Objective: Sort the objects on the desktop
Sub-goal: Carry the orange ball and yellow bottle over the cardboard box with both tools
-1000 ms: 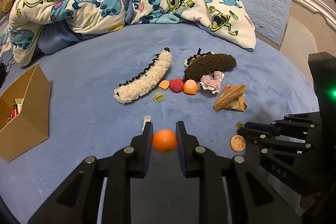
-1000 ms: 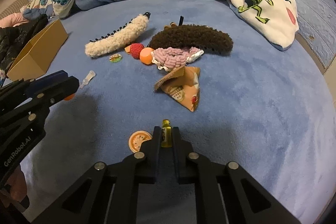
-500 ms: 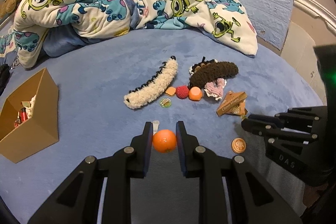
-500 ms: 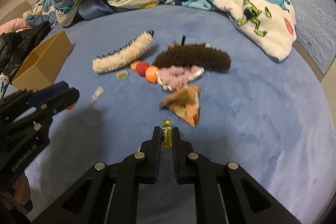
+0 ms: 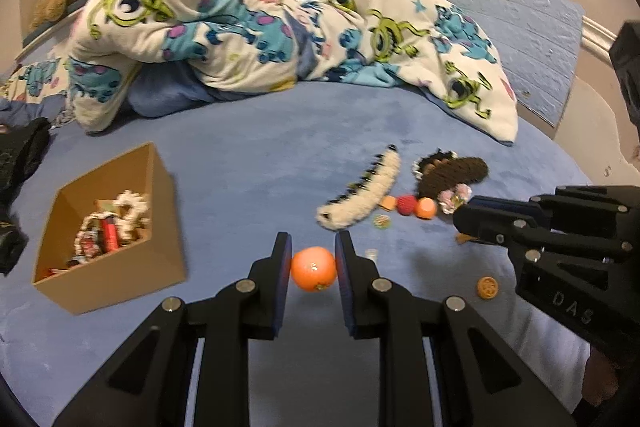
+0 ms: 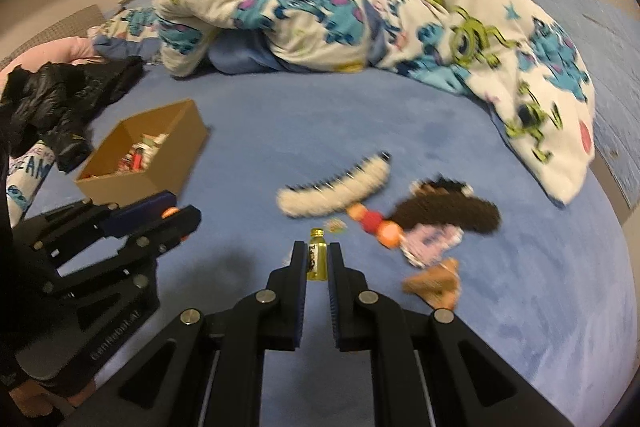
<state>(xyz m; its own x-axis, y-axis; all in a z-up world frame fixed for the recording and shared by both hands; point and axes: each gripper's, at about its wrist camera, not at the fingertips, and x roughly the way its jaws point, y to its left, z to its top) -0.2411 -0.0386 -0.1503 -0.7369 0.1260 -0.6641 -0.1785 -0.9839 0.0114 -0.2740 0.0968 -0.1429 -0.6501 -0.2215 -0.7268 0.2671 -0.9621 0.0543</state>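
My left gripper (image 5: 313, 269) is shut on a small orange ball (image 5: 313, 268) and holds it above the blue bed. My right gripper (image 6: 317, 259) is shut on a small yellow bottle (image 6: 317, 255), also held above the bed. An open cardboard box (image 5: 116, 227) with several small items inside sits to the left; it also shows in the right wrist view (image 6: 148, 155). A white fuzzy hair clip (image 5: 362, 199), a brown fuzzy clip (image 5: 456, 175), small red and orange pieces (image 5: 416, 206) and a round orange disc (image 5: 487, 286) lie on the bed.
A crumpled cartoon-print blanket (image 5: 260, 19) covers the back of the bed. A black bag (image 6: 60, 99) lies at the left edge. A brown snack packet (image 6: 436, 279) lies right of my right gripper. A small clear cap (image 5: 371, 254) lies near the orange ball.
Both grippers have lifted and swung left with their objects. The cardboard box has come further into view and nearer in both views.
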